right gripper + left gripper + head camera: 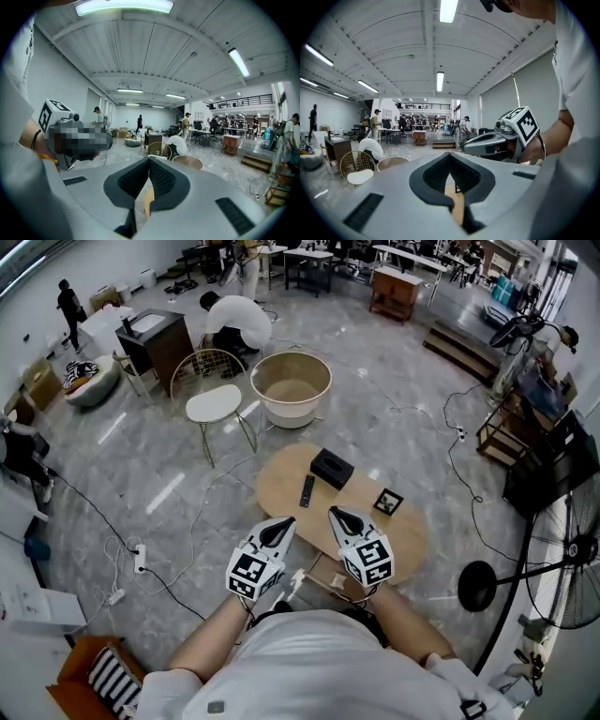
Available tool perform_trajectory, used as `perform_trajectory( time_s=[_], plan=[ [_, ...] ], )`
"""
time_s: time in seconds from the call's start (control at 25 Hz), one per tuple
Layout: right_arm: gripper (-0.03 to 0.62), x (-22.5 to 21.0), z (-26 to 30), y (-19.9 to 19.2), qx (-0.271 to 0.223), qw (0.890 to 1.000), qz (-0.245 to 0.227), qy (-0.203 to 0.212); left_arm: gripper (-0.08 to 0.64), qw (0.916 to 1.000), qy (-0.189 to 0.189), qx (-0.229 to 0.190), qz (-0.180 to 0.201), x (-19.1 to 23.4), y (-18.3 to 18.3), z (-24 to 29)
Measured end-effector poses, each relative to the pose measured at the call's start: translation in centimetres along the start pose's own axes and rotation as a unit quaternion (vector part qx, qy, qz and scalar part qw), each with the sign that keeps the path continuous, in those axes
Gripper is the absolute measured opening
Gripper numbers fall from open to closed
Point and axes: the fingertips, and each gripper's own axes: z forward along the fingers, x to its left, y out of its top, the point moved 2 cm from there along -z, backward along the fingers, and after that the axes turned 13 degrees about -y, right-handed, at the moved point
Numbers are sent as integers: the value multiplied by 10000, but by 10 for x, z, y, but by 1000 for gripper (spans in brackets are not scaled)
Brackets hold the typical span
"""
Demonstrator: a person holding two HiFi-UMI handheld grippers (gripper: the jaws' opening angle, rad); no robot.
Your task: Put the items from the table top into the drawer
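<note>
**A:** How far along is the clearing?

**B:** I'd say it has barely begun, if at all. A black tissue box [331,468], a remote control [307,490] and a small square black frame [388,502] all lie on the oval wooden bench [277,486], ahead of both tool tips. The remote is nearest, just beyond the gap between the two tools. The box lies further out behind it, and the frame is ahead of the right tool and a little to its right.

**A:** And the tools?

**B:** The left tool [281,529] and the right tool [339,517] are side by side over the bench's near edge. Each has its jaws pressed together with nothing between them. So all three items are left to move.

**A:** Is the drawer open?

**B:** I cannot tell. Some pale woodwork [323,579] shows below and behind the tools, under the near rim. It may be the drawer, but I wouldn't swear to it.

**A:** What do the gripper views add?

**B:** They settle the jaws: in each one the dark pads meet along a single line. They point almost level across the hall, so they show none of the three items, only a sliver of the wood through the notch. Only the head view shows the layout. Each gripper view also catches the other tool alongside.
</note>
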Motion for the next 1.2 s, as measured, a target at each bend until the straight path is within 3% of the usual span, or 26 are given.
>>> perform_trajectory(
  time_s=[0.4, 1.2],
  plan=[
    [28, 17, 17, -1, 108, 9998, 83, -138, 9, 9999, -140, 15, -76, 29, -10, -8],
    [28, -81, 45, -7, 52, 9997, 105, -193, 9, 9998, -175, -58, -46, 53, 1, 97]
  ],
)
